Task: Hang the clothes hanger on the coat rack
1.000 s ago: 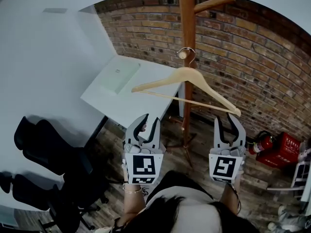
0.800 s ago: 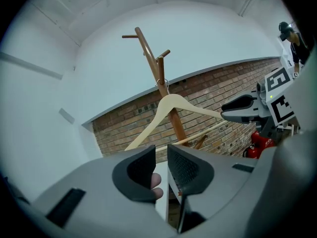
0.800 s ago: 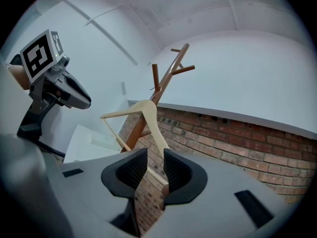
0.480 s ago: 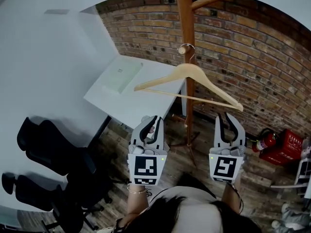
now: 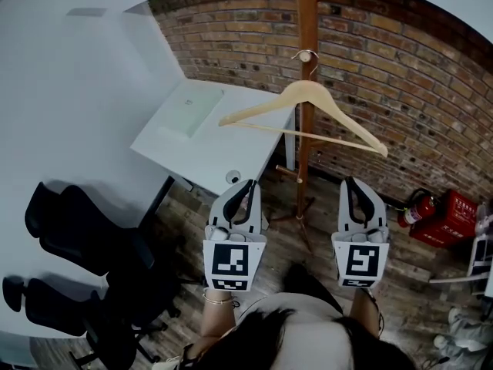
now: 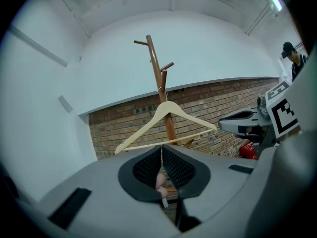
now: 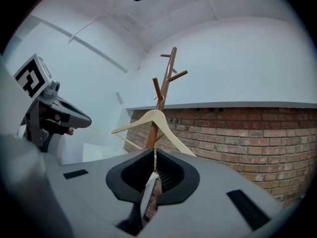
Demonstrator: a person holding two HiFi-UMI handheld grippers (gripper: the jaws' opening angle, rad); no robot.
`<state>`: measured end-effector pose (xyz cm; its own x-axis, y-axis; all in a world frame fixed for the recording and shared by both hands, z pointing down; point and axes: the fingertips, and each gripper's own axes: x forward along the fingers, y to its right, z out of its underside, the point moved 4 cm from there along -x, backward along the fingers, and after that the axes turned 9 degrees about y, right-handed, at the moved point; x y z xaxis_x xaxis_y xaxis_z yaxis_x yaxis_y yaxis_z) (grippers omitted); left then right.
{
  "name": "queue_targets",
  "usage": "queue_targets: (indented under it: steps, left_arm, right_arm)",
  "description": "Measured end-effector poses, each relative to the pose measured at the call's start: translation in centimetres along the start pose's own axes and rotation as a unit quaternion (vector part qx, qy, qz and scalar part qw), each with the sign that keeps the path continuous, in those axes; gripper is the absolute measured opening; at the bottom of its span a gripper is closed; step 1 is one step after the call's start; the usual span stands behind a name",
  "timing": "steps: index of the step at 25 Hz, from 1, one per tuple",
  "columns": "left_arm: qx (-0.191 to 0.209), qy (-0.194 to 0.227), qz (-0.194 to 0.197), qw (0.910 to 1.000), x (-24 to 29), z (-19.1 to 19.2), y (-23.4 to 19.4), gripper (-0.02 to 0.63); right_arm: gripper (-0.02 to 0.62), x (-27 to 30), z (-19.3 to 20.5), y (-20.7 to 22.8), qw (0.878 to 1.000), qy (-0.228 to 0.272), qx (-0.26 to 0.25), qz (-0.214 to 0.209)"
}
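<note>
Left claw (image 5: 248, 185): clenched on nothing, just closed. Right claw (image 5: 352, 183): likewise pinched shut, empty, just closing. Ahead and above, well apart from both: clothes hanger (image 5: 306, 92), hooked over a peg of the coat rack (image 5: 306, 14). Beyond, white counter (image 5: 192, 141) and brick wall (image 5: 408, 75).
</note>
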<state>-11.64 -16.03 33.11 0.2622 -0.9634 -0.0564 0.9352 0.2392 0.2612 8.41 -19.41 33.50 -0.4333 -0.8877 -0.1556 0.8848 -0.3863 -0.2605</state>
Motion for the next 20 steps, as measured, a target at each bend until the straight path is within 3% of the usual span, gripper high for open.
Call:
queue_targets:
  steps: [20]
  left_arm:
    - [-0.043, 0.02, 0.029, 0.9985, -9.0, -0.4, 1.3, 0.019]
  right_arm:
    - [0.037, -7.7, -2.0, -6.0, 0.997, -0.005, 0.077, -0.01]
